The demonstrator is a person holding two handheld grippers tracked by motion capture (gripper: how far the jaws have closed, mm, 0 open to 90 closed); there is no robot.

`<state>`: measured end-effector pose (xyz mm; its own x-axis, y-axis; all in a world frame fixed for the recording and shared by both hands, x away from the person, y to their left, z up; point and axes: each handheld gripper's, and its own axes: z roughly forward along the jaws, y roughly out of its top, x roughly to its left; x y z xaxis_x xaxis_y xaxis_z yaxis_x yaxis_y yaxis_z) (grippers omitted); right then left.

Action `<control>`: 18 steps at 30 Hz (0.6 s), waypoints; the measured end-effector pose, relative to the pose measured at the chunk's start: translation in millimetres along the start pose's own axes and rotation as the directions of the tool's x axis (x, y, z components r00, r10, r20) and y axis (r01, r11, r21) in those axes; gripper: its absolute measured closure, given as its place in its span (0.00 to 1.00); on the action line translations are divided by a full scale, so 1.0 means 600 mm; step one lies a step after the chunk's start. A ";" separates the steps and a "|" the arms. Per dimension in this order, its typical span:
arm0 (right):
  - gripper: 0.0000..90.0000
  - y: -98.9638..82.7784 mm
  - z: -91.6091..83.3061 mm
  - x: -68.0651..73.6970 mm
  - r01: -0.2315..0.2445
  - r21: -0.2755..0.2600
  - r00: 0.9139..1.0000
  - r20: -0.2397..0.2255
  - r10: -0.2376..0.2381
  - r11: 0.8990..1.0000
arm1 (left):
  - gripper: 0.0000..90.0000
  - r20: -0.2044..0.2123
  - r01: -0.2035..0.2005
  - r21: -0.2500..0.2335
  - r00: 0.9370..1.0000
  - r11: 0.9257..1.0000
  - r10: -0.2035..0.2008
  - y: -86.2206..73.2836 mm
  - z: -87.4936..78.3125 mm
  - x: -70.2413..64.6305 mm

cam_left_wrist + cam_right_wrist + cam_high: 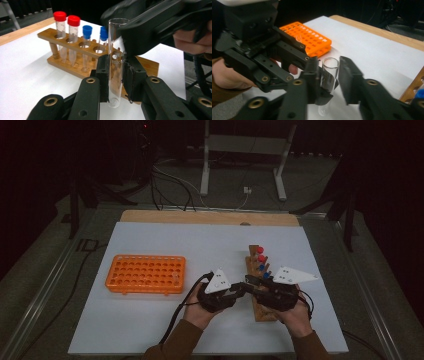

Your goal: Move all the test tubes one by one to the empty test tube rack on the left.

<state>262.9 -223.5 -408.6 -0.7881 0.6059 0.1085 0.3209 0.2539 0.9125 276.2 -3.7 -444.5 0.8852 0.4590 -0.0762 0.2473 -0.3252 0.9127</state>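
A handover looked under way. The left gripper (115, 82) clamped an uncapped glass tube (115, 62) upright above the white table (150, 320), just beside the wooden rack (72, 53) (four capped tubes stood in it). The right gripper (327, 75) bracketed the tube's top, jaws apart. Next, it probably needed to close before the left released.

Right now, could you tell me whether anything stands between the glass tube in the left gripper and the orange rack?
Nothing visible does: bare white table lies between the glass tube and the orange rack.
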 end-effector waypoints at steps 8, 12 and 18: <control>0.43 -0.001 -0.008 -0.012 -0.030 -0.027 0.999 0.009 0.030 0.999 | 0.85 -0.051 0.016 -0.004 0.999 1.000 -0.016 -0.008 -0.020 0.013; 0.30 -0.003 -0.008 -0.017 -0.037 -0.026 0.998 0.053 0.038 0.999 | 0.85 -0.078 0.025 -0.009 0.997 1.000 -0.026 -0.011 -0.033 0.018; 0.13 -0.009 -0.009 -0.026 -0.056 -0.037 0.991 0.119 0.060 0.998 | 0.85 -0.114 0.033 -0.020 0.993 0.999 -0.035 -0.015 -0.058 0.028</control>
<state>270.6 -238.2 -412.9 -0.6994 0.7053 0.1158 0.3452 0.1915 0.9188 274.9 35.9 -439.9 0.8251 0.5616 -0.0616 0.2681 -0.2932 0.9177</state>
